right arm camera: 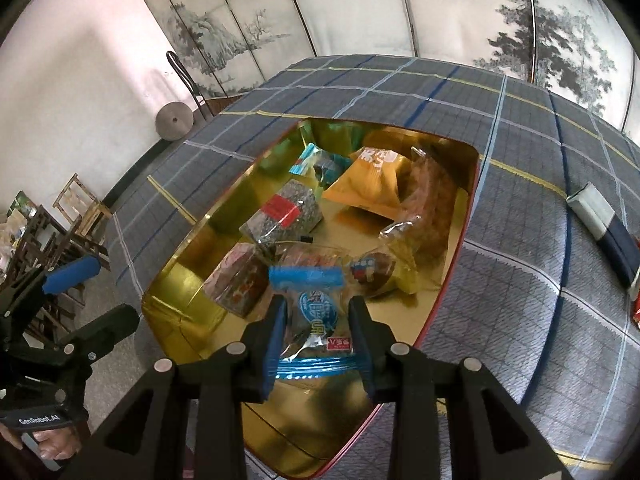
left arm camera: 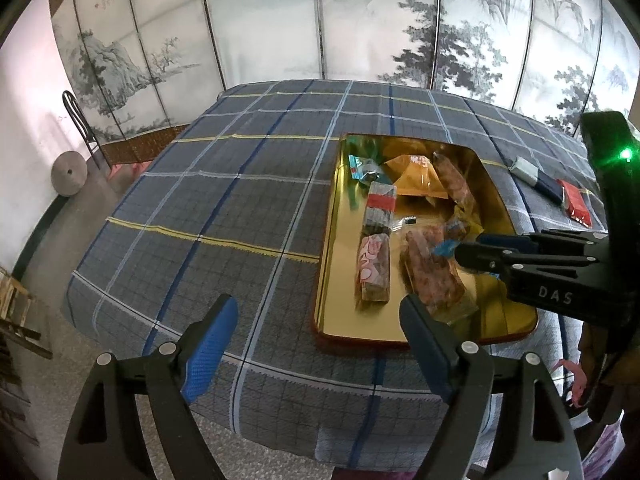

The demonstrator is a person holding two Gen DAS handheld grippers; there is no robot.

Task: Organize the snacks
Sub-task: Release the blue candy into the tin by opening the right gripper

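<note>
Left wrist view: nearest, left tongs (left arm camera: 316,344) spread wide, blue pads far apart, gripping nothing, hovering over the near edge of the bench (left arm camera: 240,208) draped in grey-blue plaid cloth. Beyond the right pad, a gold tray (left arm camera: 332,264) with a red rim, lying on the cloth. Inside it, a pink-patterned snack bar (left arm camera: 374,268) and a grey packet with a red band (left arm camera: 380,208), laid end to end, long axes running away from the camera. Beside them a clear bag of reddish snacks (left arm camera: 432,272), also lengthwise; an orange pouch (left arm camera: 416,178) and a teal packet (left arm camera: 366,170) at the far end. Right tongs (left arm camera: 468,250) reaching in from the right above the tray, a blue wrapper just visible at the tips. Off the tray to the right, a white-and-navy box (left arm camera: 538,176) and a red packet (left arm camera: 576,202) on the cloth.

Right wrist view: nearest, right tongs (right arm camera: 316,344) narrowed and clenched on a clear packet with blue sealed ends (right arm camera: 316,312), held above the near part of the tray (right arm camera: 192,276), long axis pointing straight ahead along the fingers. Left tongs (right arm camera: 86,294) at lower left, spread wide, unladen. White-and-navy box (right arm camera: 604,226) lying diagonally on the cloth at right.
</note>
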